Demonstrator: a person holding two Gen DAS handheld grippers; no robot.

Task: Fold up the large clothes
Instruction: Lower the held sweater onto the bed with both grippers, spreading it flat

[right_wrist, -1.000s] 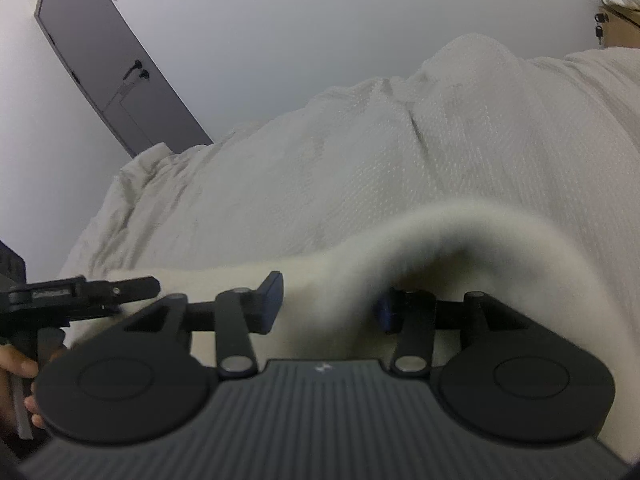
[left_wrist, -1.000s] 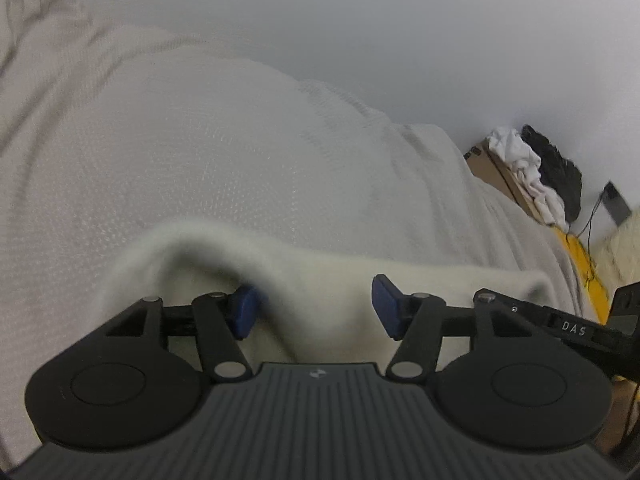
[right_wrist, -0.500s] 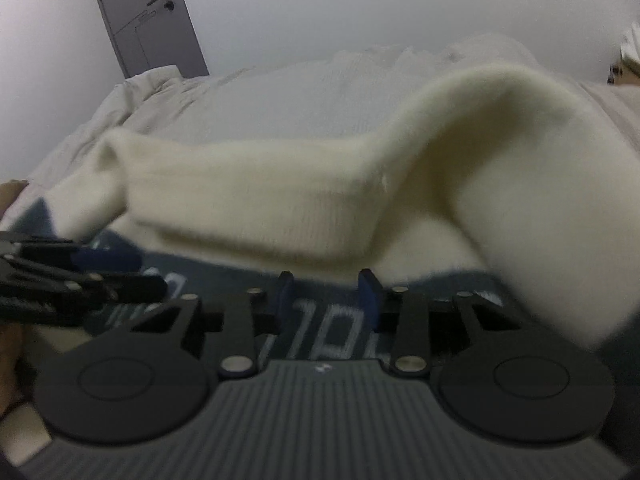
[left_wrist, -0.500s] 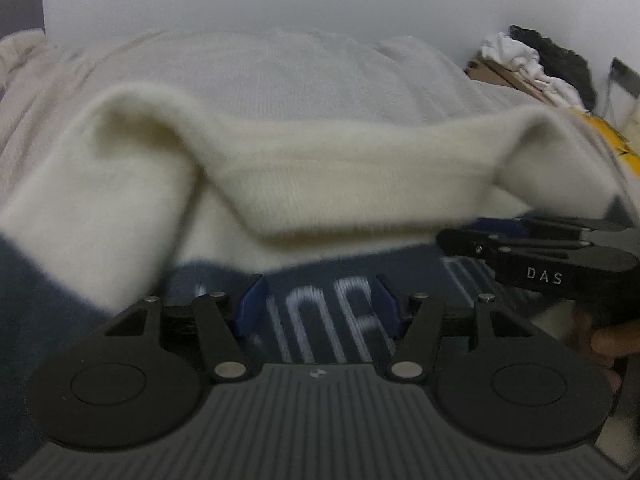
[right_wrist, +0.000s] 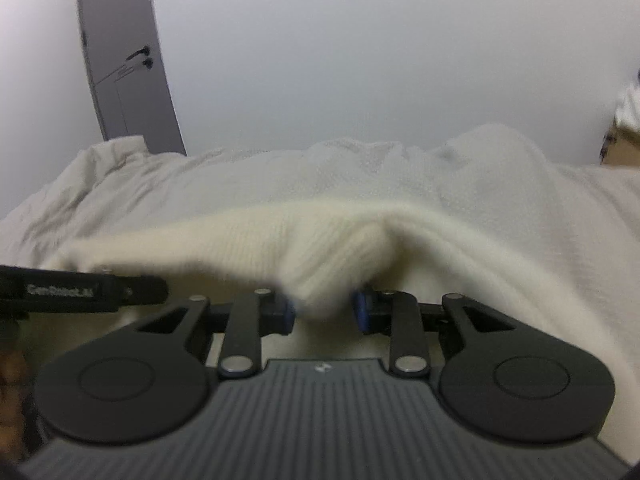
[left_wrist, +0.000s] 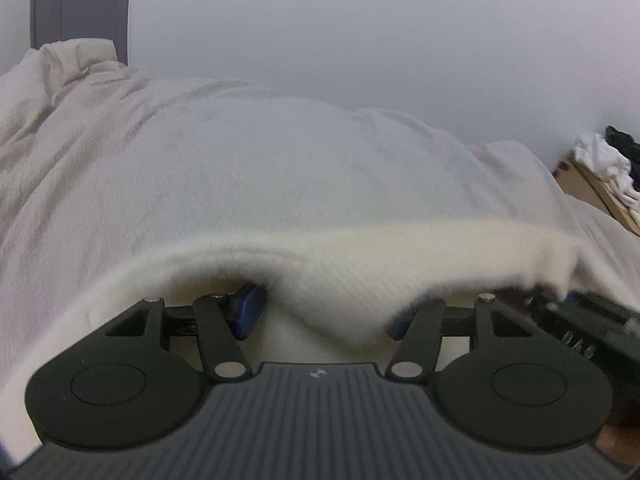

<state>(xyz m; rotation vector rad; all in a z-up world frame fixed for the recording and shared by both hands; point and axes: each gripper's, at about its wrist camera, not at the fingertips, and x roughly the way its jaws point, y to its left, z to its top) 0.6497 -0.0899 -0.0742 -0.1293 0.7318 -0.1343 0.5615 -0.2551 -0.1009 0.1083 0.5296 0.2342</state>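
The cream sweater (left_wrist: 360, 264) lay draped across the bed (left_wrist: 240, 168), its fold over both tools. The left tool (left_wrist: 320, 312) stood spread, knit sagging between its fingers. The right tool (right_wrist: 324, 308) had just been closing, pinching a fold.

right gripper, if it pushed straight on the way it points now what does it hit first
The cream knitted garment: a fold of it already sits between the jaws of the right gripper, which have just been closing. Beyond that lies the pale bedcover, though depth is hard to judge.
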